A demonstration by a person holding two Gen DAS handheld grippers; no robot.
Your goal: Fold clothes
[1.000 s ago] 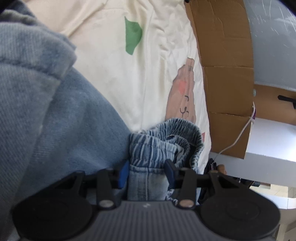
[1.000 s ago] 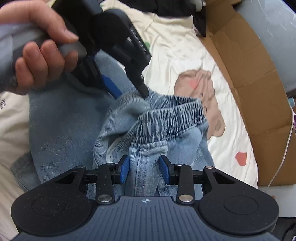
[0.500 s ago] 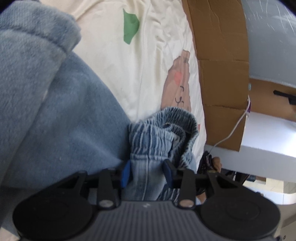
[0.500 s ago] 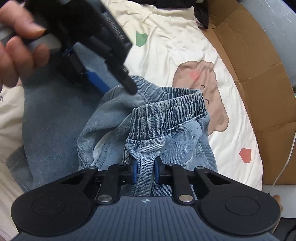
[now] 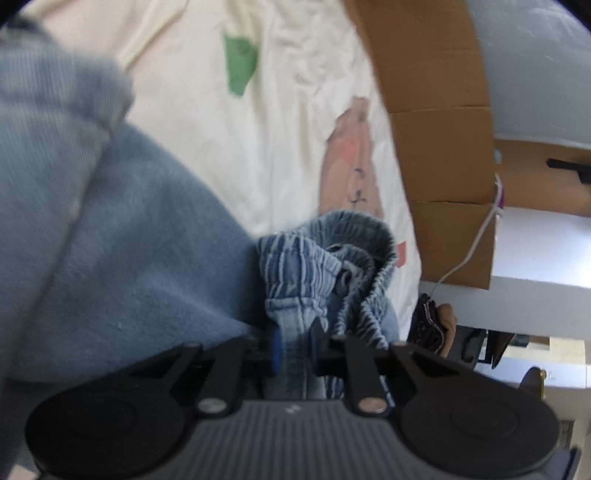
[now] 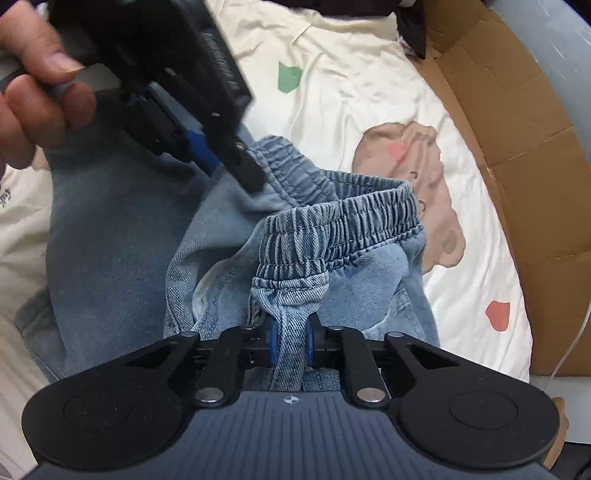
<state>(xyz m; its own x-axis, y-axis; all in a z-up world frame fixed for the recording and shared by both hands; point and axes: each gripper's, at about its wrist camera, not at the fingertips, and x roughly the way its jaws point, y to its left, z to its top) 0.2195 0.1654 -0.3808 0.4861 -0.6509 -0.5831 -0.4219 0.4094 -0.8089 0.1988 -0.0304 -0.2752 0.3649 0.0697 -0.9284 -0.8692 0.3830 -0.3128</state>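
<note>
Light blue jeans (image 6: 110, 229) with an elastic waistband (image 6: 343, 221) lie on a cream printed bedsheet (image 6: 369, 85). My right gripper (image 6: 291, 345) is shut on a pinch of denim just under the waistband's near side. My left gripper (image 5: 295, 341) is shut on the waistband's other side (image 5: 295, 269); from the right wrist it appears at upper left as the left gripper (image 6: 225, 162), held by a hand (image 6: 33, 99). The jeans' leg (image 5: 129, 258) fills the left of the left wrist view, blurred.
Flattened brown cardboard (image 6: 517, 122) stands along the bed's right edge, also cardboard (image 5: 436, 110) in the left wrist view. A white cable (image 5: 469, 254) hangs by a white ledge (image 5: 546, 254). Dark clothing (image 6: 351, 7) lies at the sheet's far end.
Both grippers have closed from open onto the waistband area. The left gripper has lifted its side up and leftward, and the waistband has spread wider.
</note>
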